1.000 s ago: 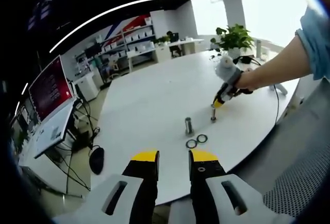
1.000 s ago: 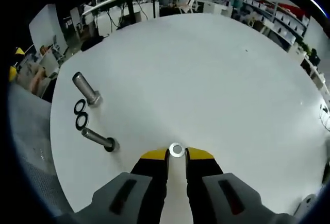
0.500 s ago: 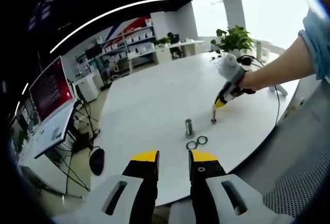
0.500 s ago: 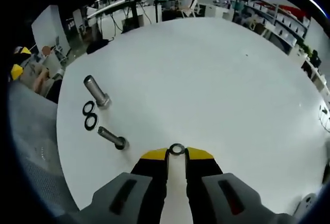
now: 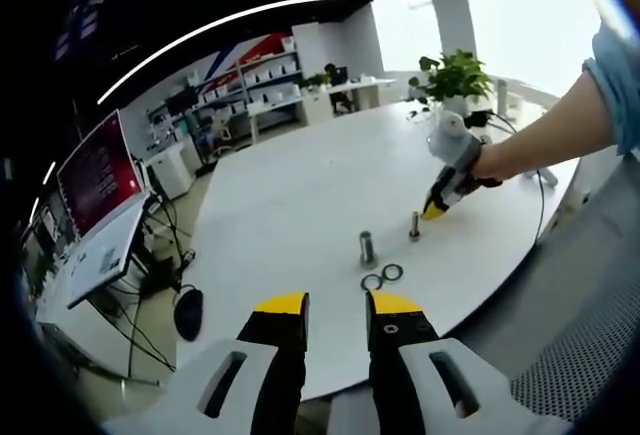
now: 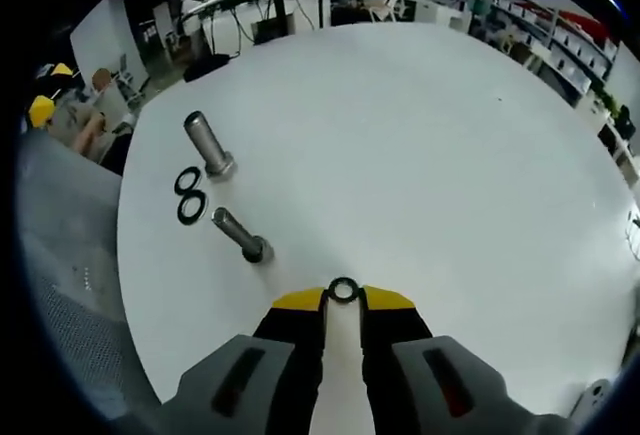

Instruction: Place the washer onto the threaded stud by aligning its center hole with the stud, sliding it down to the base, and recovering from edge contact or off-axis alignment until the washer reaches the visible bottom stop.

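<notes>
In the right gripper view, the right gripper (image 6: 343, 298) has its yellow-tipped jaws clamped on a washer (image 6: 343, 290), a small dark ring held at the very tips above the white table (image 6: 420, 145). Just up and to the left of it stands the thin stud (image 6: 241, 235), head down on the table and leaning in the fisheye picture. Beyond that lie two spare washers (image 6: 189, 195) (side by side, touching or nearly so), and past them a thicker stud (image 6: 209, 144).

In the left gripper view, the left gripper (image 5: 336, 303) hangs over the near edge of the table with its jaws slightly apart and nothing between them. Farther out sit the spare washers (image 5: 381, 276), the thicker stud (image 5: 367, 246) and the thin stud (image 5: 414, 225), with the right gripper (image 5: 432, 211) held close beside the thin stud by the person's hand (image 5: 478, 167). A potted plant (image 5: 452, 77) stands at the table's far side.
</notes>
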Demonstrator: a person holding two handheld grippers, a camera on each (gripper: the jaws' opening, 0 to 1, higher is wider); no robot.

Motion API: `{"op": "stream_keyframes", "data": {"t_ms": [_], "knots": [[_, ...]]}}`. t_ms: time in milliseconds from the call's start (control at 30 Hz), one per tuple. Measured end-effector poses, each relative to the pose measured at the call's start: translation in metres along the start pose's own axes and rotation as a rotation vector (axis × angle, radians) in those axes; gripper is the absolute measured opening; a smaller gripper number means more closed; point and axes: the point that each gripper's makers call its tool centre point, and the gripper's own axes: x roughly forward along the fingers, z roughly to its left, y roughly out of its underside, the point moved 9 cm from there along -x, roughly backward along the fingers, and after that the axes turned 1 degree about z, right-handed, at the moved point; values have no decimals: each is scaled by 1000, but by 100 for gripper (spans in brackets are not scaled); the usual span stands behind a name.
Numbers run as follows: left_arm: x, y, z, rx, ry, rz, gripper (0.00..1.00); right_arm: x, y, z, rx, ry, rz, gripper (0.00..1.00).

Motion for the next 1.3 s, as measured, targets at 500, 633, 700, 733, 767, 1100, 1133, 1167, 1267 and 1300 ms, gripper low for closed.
{"op": "stream_keyframes", "data": {"t_ms": [500,633,700,733,767,1100,1133,1167,1267,1300], "knots": [[0,0,-1,7,7,4,20,3,-6,-10,26,2,6,13],[0,0,-1,7,8,0,20,-8,-14,-4,4,-8,-15,13],[0,0,-1,7,9,-1,20,-14,-19,-1,-1,-13,-29,13],[0,-1,-1,7,9,-3,20,-17,-21,1,-6,-16,-36,13],[0,-1,-1,7,9,-3,20,-19,-23,1,-8,-18,-43,13],[0,-1,-1,8,10,-6,20,-42,-47,21,-5,-90,-61,13],[0,-1,-1,9,10,-6,20,-43,-49,21,-4,-96,-64,13],[0,0,-1,9,9,-6,20,-44,-50,21,-5,-100,-67,13],[0,0,-1,9,9,-4,20,-46,-53,23,-17,-112,-62,13],[0,0,-1,9,10,-4,20,-47,-54,25,-25,-120,-59,13]]}}
